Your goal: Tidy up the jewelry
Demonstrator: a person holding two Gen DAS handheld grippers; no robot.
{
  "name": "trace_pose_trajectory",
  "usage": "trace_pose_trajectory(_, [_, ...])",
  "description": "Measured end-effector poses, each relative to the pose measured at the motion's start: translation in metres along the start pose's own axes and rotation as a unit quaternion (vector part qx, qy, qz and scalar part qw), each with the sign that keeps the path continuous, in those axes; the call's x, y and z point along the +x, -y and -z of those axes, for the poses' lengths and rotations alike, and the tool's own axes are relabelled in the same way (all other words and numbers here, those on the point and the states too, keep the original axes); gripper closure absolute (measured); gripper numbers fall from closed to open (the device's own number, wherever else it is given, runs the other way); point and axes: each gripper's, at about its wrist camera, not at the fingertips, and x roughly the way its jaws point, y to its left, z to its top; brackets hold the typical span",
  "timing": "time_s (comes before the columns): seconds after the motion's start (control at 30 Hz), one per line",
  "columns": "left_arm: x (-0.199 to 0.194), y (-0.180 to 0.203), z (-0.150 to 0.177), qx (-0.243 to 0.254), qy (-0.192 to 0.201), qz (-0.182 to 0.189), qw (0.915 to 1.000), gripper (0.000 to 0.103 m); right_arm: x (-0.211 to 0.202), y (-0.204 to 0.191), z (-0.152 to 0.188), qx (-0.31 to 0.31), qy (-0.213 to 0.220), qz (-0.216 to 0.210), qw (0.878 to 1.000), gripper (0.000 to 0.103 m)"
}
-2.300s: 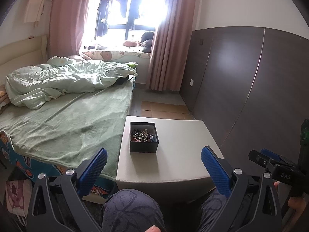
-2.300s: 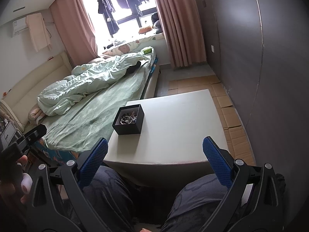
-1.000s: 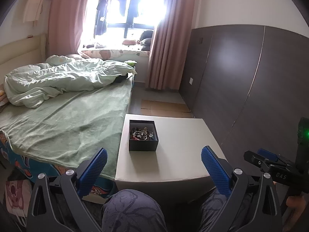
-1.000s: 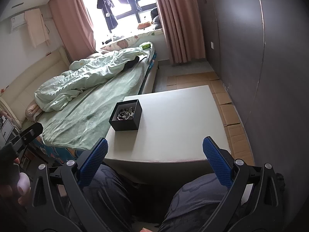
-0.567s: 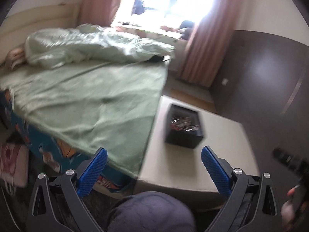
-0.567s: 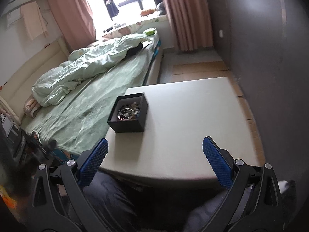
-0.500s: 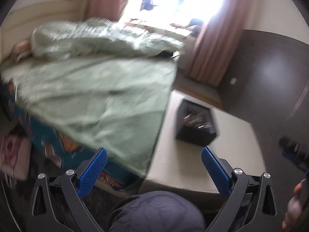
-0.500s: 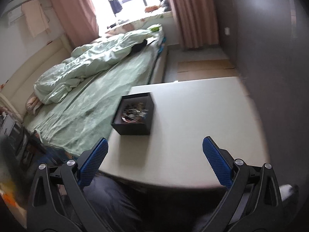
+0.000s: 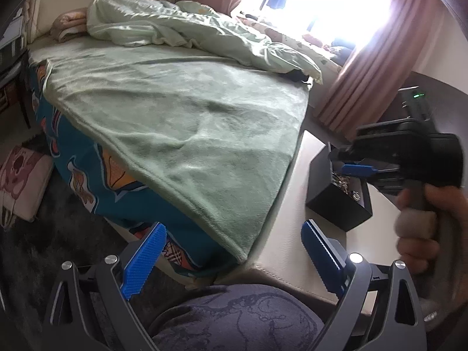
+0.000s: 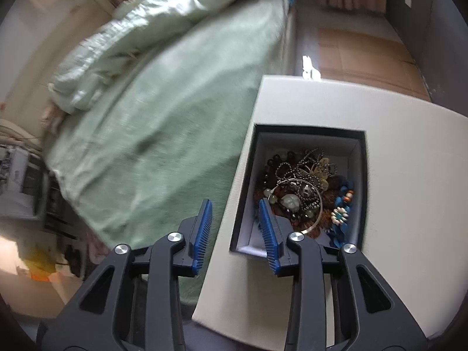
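Note:
A black open box [image 10: 304, 136] holds a tangled heap of jewelry [image 10: 304, 187]: chains, beads, a metal bangle and blue flower pieces. It stands on the white table [image 10: 395, 152] near the edge by the bed. My right gripper [image 10: 235, 228] hangs just above the box's left wall, jaws partly closed and empty, one finger over the box, the other outside it. In the left wrist view the box [image 9: 333, 201] sits under the right gripper [image 9: 358, 169]. My left gripper [image 9: 231, 260] is wide open and empty, low at the table's near corner.
A bed with a green blanket [image 9: 175, 122] and rumpled duvet [image 9: 187, 26] runs along the table's left side. The person's knee [image 9: 234, 318] is below the left gripper. Dark wall panels and cardboard sheets on the floor [image 10: 365, 55] lie beyond the table.
The right gripper moved forward to just above the box and its jaws narrowed from wide open. The left gripper swung left toward the bed, and the right gripper entered its view.

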Motion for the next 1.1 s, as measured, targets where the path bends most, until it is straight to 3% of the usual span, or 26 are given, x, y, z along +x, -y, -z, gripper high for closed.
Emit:
trace_pose_trajectory(0.17, [0.001, -0.006, -0.001, -0.011, -0.004, 0.005, 0.9999, 0.013, 0.027, -0.004, -0.002, -0.015, -0.027, 0.049, 0.998, 0.093])
trace_pose_trajectory(0.3, [0.000, -0.003, -0.001, -0.003, -0.003, 0.007, 1.0000, 0.013, 0.023, 0.004, -0.001, -0.011, -0.014, 0.030, 0.999, 0.093])
trace_pose_trajectory(0.43, [0.000, -0.002, 0.000, 0.000, 0.001, 0.005, 1.0000, 0.013, -0.009, 0.040, 0.008, 0.052, 0.039, -0.068, 0.996, 0.097])
trace_pose_trajectory(0.53, [-0.001, -0.004, 0.000, -0.002, 0.003, 0.002, 1.0000, 0.013, -0.040, 0.092, 0.021, 0.125, 0.087, -0.163, 0.975, 0.100])
trace_pose_trajectory(0.6, [-0.001, -0.003, 0.000, -0.001, 0.002, 0.001, 1.0000, 0.013, -0.050, 0.129, 0.032, 0.176, 0.112, -0.236, 0.949, 0.100])
trace_pose_trajectory(0.7, [-0.001, -0.004, -0.001, -0.001, 0.001, 0.000, 1.0000, 0.013, -0.050, 0.187, 0.058, 0.256, 0.149, -0.334, 0.895, 0.100])
trace_pose_trajectory(0.8, [0.001, -0.004, -0.001, -0.006, -0.004, 0.002, 1.0000, 0.012, -0.036, 0.236, 0.089, 0.342, 0.174, -0.429, 0.818, 0.100])
trace_pose_trajectory(0.9, [0.000, -0.004, 0.001, -0.012, -0.002, 0.003, 0.9999, 0.012, -0.029, 0.261, 0.104, 0.388, 0.185, -0.473, 0.769, 0.100])
trace_pose_trajectory(1.1, [-0.004, 0.001, 0.004, -0.010, 0.004, -0.003, 0.9999, 0.011, -0.017, 0.297, 0.131, 0.464, 0.244, -0.585, 0.619, 0.099])
